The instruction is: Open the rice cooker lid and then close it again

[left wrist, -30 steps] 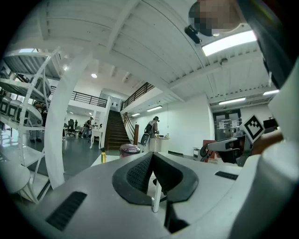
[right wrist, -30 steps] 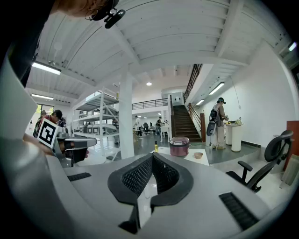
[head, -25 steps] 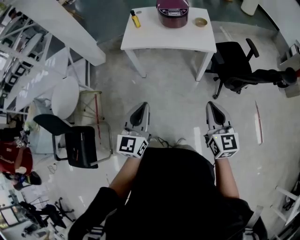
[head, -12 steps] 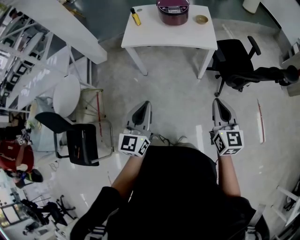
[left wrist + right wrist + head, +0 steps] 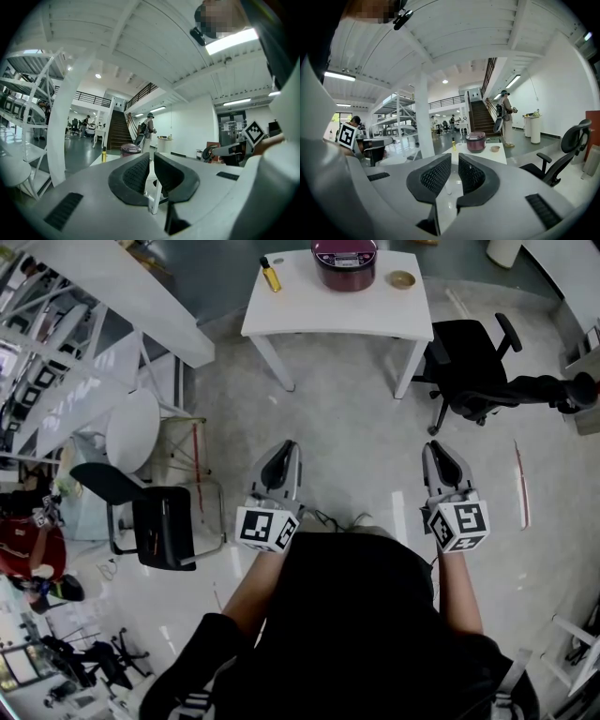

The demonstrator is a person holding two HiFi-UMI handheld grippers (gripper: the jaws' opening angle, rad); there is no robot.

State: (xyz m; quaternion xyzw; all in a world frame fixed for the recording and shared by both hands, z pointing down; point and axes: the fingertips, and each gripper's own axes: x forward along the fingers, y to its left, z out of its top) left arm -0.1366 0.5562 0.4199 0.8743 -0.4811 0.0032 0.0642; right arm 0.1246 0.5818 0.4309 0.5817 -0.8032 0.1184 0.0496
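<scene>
rice cooker: the dark red rice cooker [image 5: 345, 261] is seen at the top of the head view, set at the far edge of a white table [image 5: 337, 317], with its lid down.
on the table: a yellow bottle [image 5: 271, 276] is stood to the cooker's left and a small bowl [image 5: 402, 280] to its right, each apart from it.
left gripper: the left gripper [image 5: 287, 448] is held out in front of the person, well short of the table. its jaws are brought together with nothing between them (only a thin slit is left between the ribbed pads in the left gripper view).
right gripper: the right gripper [image 5: 434, 448] is held alongside the left, well apart from it. its jaws are likewise closed on nothing, and the cooker is framed far off just above them in the right gripper view.
floor: a pale glossy floor [image 5: 356, 418] is spread between the grippers and the table.
beside the table: a black office chair [image 5: 469, 362] is parked just to its right.
left of the person: a dark chair [image 5: 155, 521] and a round white stool [image 5: 131, 432] are set near white racking.
contact: the cooker is touched by neither gripper.
</scene>
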